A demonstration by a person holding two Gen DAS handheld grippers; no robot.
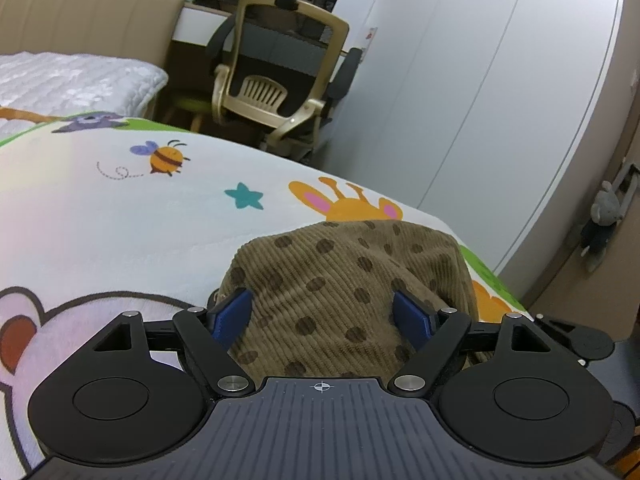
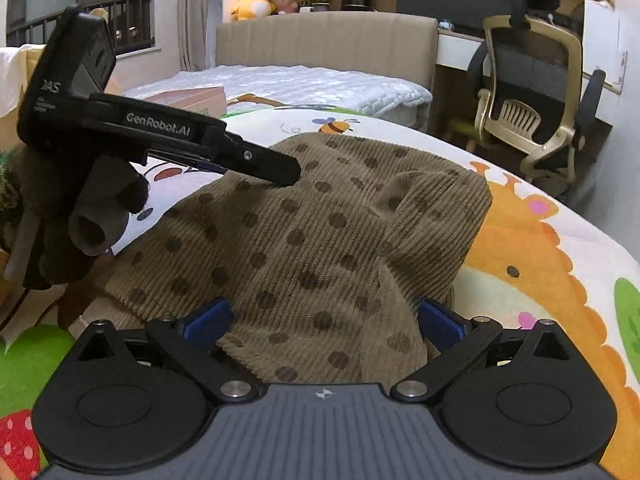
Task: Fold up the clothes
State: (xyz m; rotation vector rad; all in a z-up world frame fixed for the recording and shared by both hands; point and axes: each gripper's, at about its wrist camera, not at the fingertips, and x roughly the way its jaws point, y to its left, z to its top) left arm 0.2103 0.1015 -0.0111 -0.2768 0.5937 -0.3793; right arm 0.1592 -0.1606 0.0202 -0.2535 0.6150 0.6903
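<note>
- My left gripper has its fingers spread wide over the brown spotted corduroy garment.
- My right gripper is likewise spread.
- The garment lies bunched near the cartoon blanket's right edge.

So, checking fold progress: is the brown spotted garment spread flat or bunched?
Bunched: the brown spotted garment lies humped and creased on the cartoon blanket, not flat.

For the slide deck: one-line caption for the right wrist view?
Open right gripper straddles a brown dotted corduroy garment on a cartoon-print blanket; left gripper over its far edge.
</note>
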